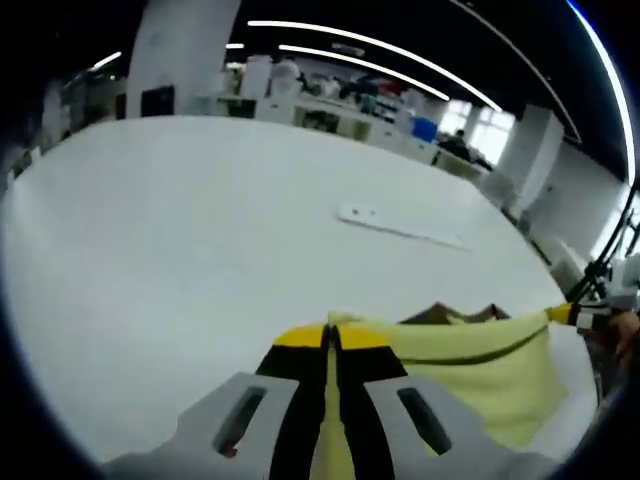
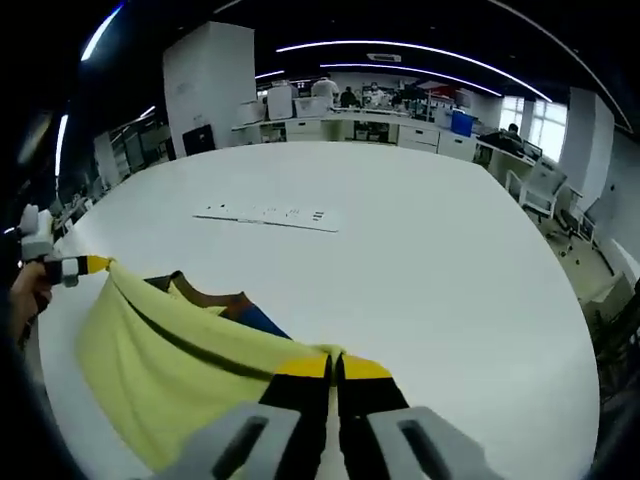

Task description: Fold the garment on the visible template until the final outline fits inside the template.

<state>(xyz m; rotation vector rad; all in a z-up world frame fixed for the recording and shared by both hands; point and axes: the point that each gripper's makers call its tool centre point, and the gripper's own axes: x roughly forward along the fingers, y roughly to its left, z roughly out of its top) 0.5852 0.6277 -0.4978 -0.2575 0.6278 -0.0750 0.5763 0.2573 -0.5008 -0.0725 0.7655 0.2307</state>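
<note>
In the left gripper view, the left hand-held gripper (image 1: 333,338) is seen rising from the bottom edge, its yellow-tipped jaws pressed together on a corner of the yellow garment (image 1: 470,375). The cloth is stretched from this corner toward the right, where its other corner is pinched by the right hand-held gripper (image 1: 553,314) at the picture's edge, with a person's hand (image 1: 625,335) just behind it. A dark stripe is seen running along the cloth near its top edge, and a brown part is visible just above that edge. The garment is held over the near part of the white surface (image 1: 180,260). A flat white strip (image 1: 400,226) is seen lying farther off on the surface, well apart from the cloth.

In the right gripper view, the right hand-held gripper (image 2: 334,368) is shown clenched on the other corner of the garment (image 2: 170,360). The cloth is spread to the left as far as the left hand-held gripper (image 2: 98,265), which is gripped by a hand (image 2: 22,295). Brown and blue parts are seen behind the yellow edge. The strip (image 2: 265,216), with faint marks on it, lies beyond on the surface (image 2: 450,270). Desks and chairs (image 2: 540,190) are visible in the room behind.
</note>
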